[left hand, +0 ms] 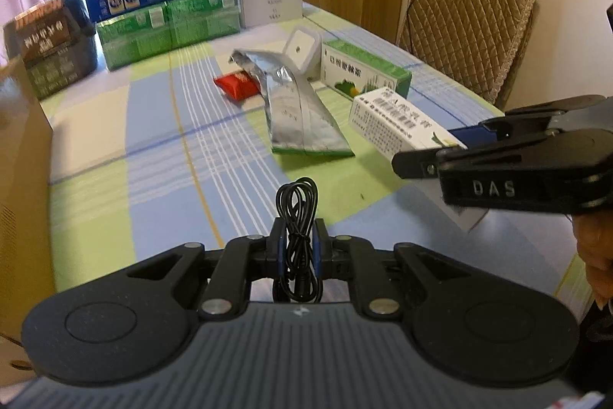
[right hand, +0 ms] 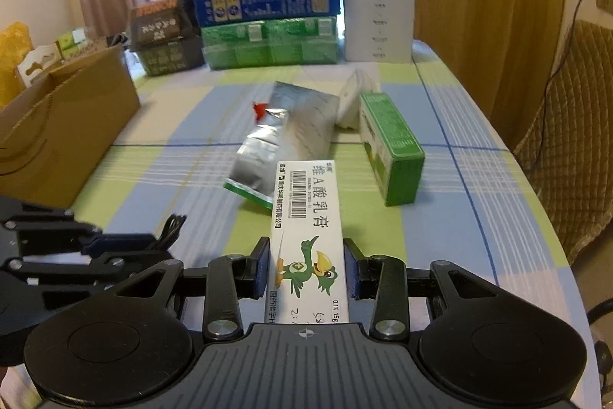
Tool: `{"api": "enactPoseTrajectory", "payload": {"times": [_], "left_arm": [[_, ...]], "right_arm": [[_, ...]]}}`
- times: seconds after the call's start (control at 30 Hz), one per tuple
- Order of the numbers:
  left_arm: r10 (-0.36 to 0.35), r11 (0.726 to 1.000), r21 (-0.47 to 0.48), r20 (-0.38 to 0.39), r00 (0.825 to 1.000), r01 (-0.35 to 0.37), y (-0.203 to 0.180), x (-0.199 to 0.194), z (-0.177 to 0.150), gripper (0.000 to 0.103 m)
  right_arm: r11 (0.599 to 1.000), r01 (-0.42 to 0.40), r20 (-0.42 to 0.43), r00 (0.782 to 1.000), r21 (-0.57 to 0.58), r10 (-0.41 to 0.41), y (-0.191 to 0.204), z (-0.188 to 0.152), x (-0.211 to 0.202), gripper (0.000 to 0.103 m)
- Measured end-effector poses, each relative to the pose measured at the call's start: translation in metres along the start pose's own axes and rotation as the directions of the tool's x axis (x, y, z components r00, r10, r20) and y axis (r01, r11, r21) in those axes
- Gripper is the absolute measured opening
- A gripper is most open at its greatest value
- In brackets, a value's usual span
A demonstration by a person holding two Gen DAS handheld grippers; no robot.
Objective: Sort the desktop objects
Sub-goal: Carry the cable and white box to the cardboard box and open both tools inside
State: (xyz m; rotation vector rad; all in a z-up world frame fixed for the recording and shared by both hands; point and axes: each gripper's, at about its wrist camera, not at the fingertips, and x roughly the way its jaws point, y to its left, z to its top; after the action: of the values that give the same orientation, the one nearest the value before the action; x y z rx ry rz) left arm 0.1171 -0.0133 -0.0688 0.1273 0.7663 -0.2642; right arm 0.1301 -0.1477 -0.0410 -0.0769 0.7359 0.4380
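Observation:
My left gripper [left hand: 298, 230] is shut on a coiled black cable [left hand: 297, 202], held above the checked tablecloth [left hand: 153, 148]. In the right wrist view that gripper [right hand: 153, 250] and the cable [right hand: 172, 227] show at the lower left. My right gripper [right hand: 306, 269] is shut on a long white ointment box [right hand: 306, 209] with a green bird print. From the left wrist view the box [left hand: 394, 121] and the right gripper [left hand: 440, 144] are at the right. A silver foil pouch [right hand: 291, 133], a red packet [right hand: 260, 110], a green box [right hand: 390, 148] and a white container [right hand: 352, 98] lie mid-table.
An open cardboard box [right hand: 65, 125] stands on the table's left side. Stacked green, blue and white cartons [right hand: 268, 6] and a dark carton [right hand: 164, 33] line the far edge. A padded chair [left hand: 471, 22] stands at the right edge. A hand [left hand: 597, 255] holds the right gripper.

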Motion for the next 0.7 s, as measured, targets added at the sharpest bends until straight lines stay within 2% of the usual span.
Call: {"api": "enactPoseTrajectory", "payload": {"times": [0.4,0.57,0.7], "left_arm": [[0.104,0.995,-0.001,0.067,0.992,-0.104,0.017,-0.073,0.009,0.01],[0.167,0.986,-0.019,0.106,0.98,-0.166,0.042,-0.117,0.016,0.01],[0.234,0.972,-0.053,0.127,0.964,-0.229,0.075,-0.153,0.02,0.01]], "right_arm": [[0.996,-0.081,0.091,0.992,-0.04,0.085,0.049,0.02,-0.045,0.035],[0.985,-0.158,0.11,0.98,-0.064,0.165,0.084,0.038,-0.058,0.035],[0.967,-0.227,0.122,0.963,-0.117,0.24,0.124,0.058,-0.064,0.035]]}}
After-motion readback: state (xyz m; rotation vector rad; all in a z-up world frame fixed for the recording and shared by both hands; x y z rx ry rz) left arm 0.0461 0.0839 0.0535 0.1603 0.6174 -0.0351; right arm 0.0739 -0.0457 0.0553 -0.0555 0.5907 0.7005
